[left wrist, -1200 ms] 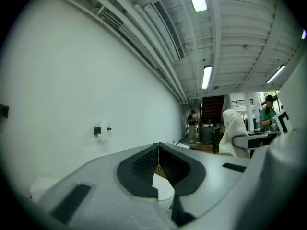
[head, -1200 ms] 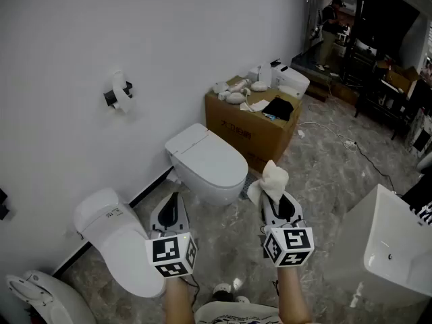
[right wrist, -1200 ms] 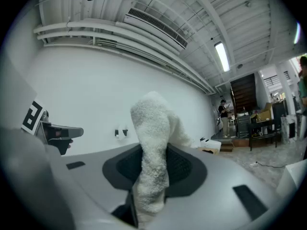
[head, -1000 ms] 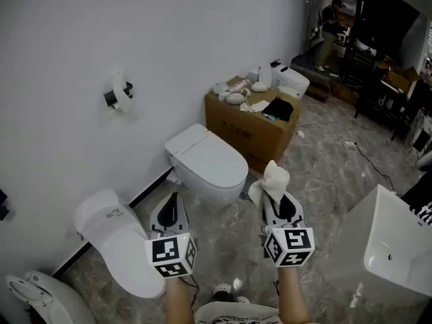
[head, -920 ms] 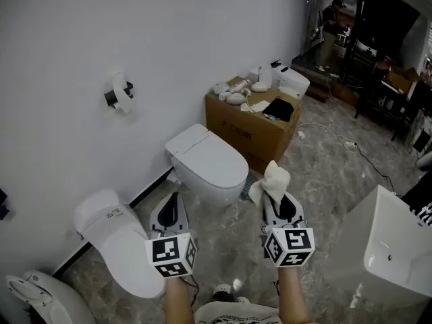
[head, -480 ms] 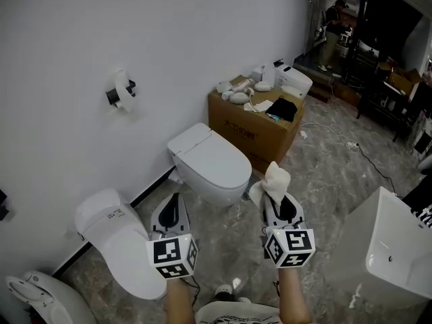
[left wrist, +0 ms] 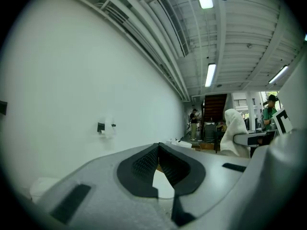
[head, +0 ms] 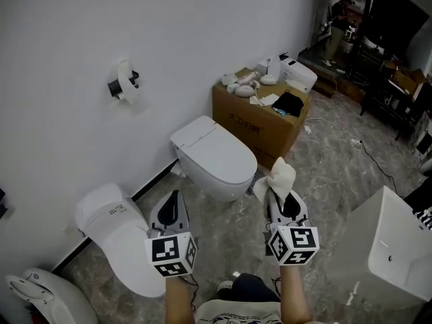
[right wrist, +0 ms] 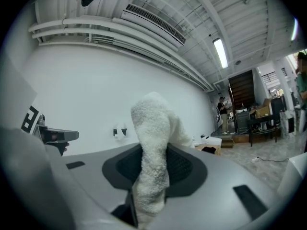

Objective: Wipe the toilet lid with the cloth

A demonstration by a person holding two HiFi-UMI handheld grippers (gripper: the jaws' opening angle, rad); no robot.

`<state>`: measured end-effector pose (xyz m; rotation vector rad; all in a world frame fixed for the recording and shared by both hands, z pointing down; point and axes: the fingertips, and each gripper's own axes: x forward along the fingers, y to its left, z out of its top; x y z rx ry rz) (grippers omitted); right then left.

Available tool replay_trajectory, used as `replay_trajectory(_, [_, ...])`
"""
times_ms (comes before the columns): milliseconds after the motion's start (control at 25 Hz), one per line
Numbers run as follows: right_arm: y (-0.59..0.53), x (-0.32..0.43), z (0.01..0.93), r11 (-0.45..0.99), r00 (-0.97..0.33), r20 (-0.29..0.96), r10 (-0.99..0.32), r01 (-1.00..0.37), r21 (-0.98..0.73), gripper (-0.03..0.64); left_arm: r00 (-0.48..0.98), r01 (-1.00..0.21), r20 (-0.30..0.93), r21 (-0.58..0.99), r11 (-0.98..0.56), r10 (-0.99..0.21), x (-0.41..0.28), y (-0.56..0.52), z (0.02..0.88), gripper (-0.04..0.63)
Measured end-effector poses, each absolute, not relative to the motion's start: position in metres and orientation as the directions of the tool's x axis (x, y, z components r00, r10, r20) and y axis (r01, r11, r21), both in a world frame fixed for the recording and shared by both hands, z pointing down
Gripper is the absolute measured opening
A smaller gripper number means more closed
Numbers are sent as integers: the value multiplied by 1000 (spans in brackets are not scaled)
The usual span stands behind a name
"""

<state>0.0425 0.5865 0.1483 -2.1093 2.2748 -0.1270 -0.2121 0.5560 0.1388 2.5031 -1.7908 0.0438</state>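
Note:
A white toilet with its lid point(head: 216, 155) down stands against the wall, ahead of both grippers. My right gripper point(head: 279, 194) is shut on a white cloth point(head: 275, 178) point(right wrist: 153, 143), which sticks up from its jaws, just right of the toilet's front. My left gripper point(head: 173, 204) point(left wrist: 159, 150) is held below-left of the toilet bowl, jaws closed together at the tips with nothing between them. Neither gripper touches the lid.
A second white toilet point(head: 118, 238) lies at lower left, a third point(head: 40, 301) at the corner. A cardboard box point(head: 260, 117) with loose items stands behind the toilet. A paper holder point(head: 123, 83) hangs on the wall. A white basin point(head: 395, 245) is at right.
The head view has shifted slightly; the toilet and box sit a bit further right and lower. Both grippers keep their places, the cloth still held.

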Motion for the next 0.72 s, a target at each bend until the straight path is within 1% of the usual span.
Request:
replay_trajectory(360, [555, 34, 161, 103, -107, 58, -993, -992, -75, 114, 297, -955, 86, 42, -294, -951, -222, 532, 154, 8])
replay_trajectory(720, [482, 32, 172, 138, -145, 68, -987, -986, -93, 114, 259, -966, 96, 37, -256, -961, -227, 469, 161, 8])
